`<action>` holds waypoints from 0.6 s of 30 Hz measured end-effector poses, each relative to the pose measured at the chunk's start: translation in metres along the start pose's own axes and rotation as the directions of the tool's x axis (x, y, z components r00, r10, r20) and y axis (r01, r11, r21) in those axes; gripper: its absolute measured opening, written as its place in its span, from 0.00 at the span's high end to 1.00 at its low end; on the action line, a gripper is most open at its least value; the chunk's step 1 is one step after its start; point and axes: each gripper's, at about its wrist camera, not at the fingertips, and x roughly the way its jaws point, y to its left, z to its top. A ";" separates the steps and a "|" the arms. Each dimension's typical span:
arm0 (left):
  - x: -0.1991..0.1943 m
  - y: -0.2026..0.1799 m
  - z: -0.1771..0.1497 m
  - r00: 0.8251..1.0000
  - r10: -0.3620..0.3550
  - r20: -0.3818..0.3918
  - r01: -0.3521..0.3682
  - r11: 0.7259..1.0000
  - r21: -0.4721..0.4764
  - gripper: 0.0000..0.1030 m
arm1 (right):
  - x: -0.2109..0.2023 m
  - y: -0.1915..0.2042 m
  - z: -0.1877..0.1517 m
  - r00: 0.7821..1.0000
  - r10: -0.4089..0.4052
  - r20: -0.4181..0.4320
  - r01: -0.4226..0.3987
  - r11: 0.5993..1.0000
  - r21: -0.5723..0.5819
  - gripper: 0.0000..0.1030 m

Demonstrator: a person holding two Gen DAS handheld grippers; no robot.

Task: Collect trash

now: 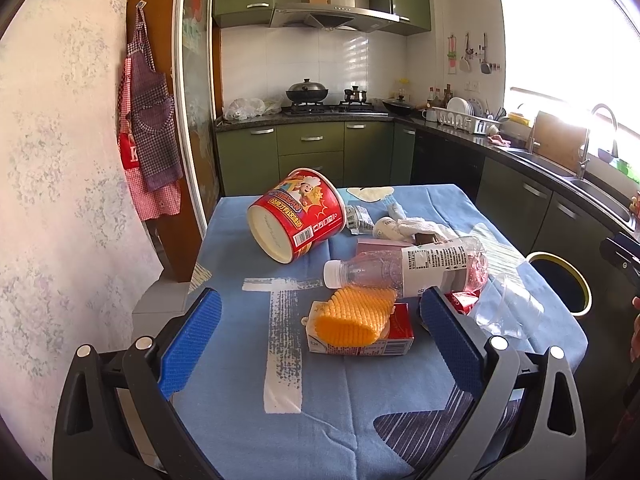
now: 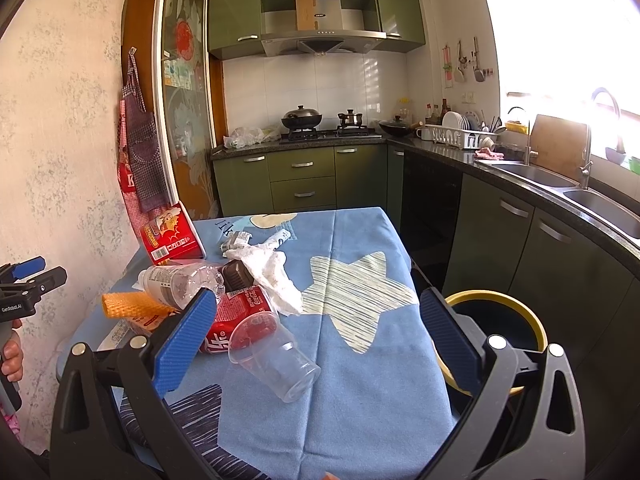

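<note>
i'm looking into a small kitchen with green cabinets (image 2: 304, 168) above and below a dark counter (image 2: 452, 148). a steel hood (image 2: 320, 40) hangs over the stove (image 2: 328, 133), white tiles (image 2: 320, 84) behind it. a bright window (image 2: 568, 40) on the right floods the sink (image 2: 532, 172) with glare. aprons (image 1: 150, 120) hang on the pale flowered wall (image 1: 60, 120) beside a glass door (image 2: 184, 120). a blue cloth (image 2: 360, 360) covers the table.
</note>
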 end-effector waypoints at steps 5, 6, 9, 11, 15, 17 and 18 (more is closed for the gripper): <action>0.010 0.001 0.002 1.000 -0.009 -0.017 0.009 1.000 -0.002 0.05 | 0.009 -0.001 0.001 1.000 0.000 -0.021 0.000 1.000 -0.002 0.06; 0.013 0.002 0.003 1.000 -0.008 -0.020 0.008 1.000 -0.002 0.05 | 0.011 0.000 0.001 1.000 0.001 -0.025 -0.001 1.000 -0.005 0.06; 0.022 0.005 0.008 1.000 -0.005 -0.028 0.005 1.000 -0.007 0.05 | 0.018 0.002 0.004 0.999 0.009 -0.039 -0.009 1.000 -0.024 0.06; 0.030 0.012 0.013 1.000 -0.002 -0.030 0.001 1.000 -0.019 0.05 | 0.025 0.005 0.010 0.999 0.018 -0.047 -0.020 0.999 -0.046 0.06; 0.054 0.033 0.028 0.999 0.031 -0.019 -0.032 0.998 -0.045 0.05 | 0.049 0.009 0.030 0.995 0.060 -0.076 -0.069 0.991 -0.114 0.06; 0.073 0.044 0.035 0.998 0.049 -0.026 -0.051 0.997 -0.060 0.05 | 0.065 0.013 0.042 0.990 0.098 -0.100 -0.112 0.983 -0.146 0.06; 0.083 0.050 0.038 0.998 0.053 -0.035 -0.056 0.996 -0.072 0.05 | 0.074 0.014 0.049 0.987 0.118 -0.111 -0.134 0.979 -0.156 0.06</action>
